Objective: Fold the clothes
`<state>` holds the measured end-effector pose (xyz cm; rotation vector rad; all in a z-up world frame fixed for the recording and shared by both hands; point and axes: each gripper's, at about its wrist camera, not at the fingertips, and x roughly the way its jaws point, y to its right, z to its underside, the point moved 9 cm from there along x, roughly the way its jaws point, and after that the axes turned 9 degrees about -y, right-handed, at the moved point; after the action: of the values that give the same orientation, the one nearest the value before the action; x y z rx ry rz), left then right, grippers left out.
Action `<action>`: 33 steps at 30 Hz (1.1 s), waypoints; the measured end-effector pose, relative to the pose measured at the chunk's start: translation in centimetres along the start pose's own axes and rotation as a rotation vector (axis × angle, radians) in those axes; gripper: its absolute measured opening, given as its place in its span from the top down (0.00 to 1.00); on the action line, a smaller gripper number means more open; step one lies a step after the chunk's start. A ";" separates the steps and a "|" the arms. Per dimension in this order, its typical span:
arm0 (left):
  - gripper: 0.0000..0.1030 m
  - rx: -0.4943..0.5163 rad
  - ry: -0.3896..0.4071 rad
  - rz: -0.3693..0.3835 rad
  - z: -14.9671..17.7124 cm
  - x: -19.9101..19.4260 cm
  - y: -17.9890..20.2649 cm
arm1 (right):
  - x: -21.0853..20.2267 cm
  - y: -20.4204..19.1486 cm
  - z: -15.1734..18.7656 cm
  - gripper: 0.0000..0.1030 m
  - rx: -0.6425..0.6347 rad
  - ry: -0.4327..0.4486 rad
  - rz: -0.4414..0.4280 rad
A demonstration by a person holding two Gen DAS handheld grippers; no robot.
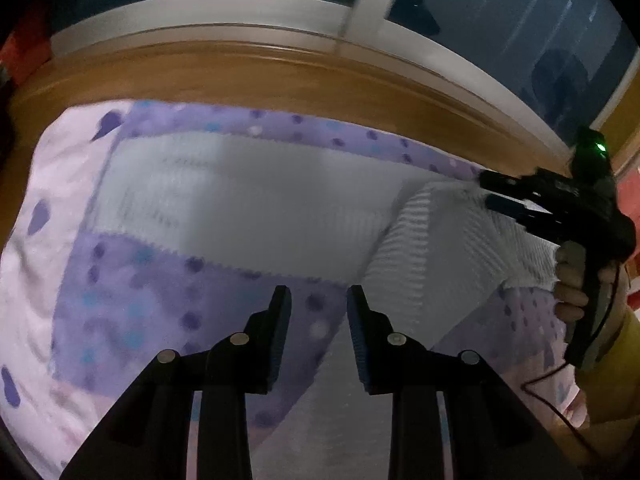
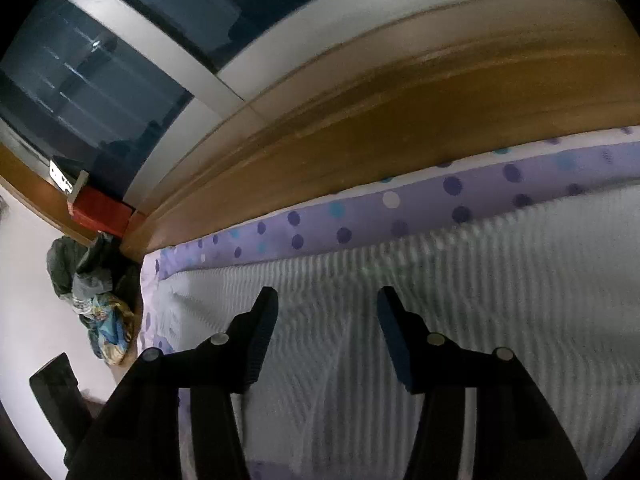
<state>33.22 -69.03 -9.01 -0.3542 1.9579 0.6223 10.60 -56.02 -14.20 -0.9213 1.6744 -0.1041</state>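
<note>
On the bed, over a purple dotted sheet (image 1: 132, 312), lies a white ribbed garment (image 1: 248, 208), spread pretty flat with one part doubled over on the right side so a raised fold edge runs diagonally across it. It sits close to the wooden board (image 1: 240, 76) along the far side of the bed, with just a strip of the dotted sheet showing between them. Behind the board there's a window (image 1: 500, 20) with white frames, dark outside.

Left tongs (image 1: 318, 300) are spread a little, nothing between the pads, hovering over the near edge of the garment where it meets the sheet. Picture's kinda blurry there.

Right tongs (image 2: 326, 300) are spread wider, also empty, hanging right above the ribbed fabric near its far edge. From the left camera you can see those tongs (image 1: 490, 190) off to the right, held by a hand (image 1: 572, 284) in a yellow sleeve (image 1: 612, 368), tips at the garment's far right corner; can't tell if they touch the cloth.

Off the end of the bed, on the floor, there's a heap of dark and blue clothes (image 2: 94, 292), plus a red box (image 2: 102, 212) by the wall.
</note>
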 end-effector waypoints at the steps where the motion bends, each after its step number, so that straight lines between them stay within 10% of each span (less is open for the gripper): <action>1: 0.72 -0.003 0.006 0.007 0.1 -0.2 -0.6 | -0.6 -0.2 0.4 0.48 -0.010 0.006 0.021; 17: 0.55 0.273 -0.015 0.137 -0.1 -4.1 -6.5 | -3.3 -9.2 11.7 0.46 0.072 0.099 0.137; 33: 0.55 0.375 -0.168 0.139 2.0 -0.6 -5.1 | 3.1 -10.3 19.0 0.46 -0.061 -0.057 0.228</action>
<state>37.50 -72.14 -10.60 0.0661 1.8976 0.3470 32.14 -57.59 -17.58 -0.7653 1.7252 0.1261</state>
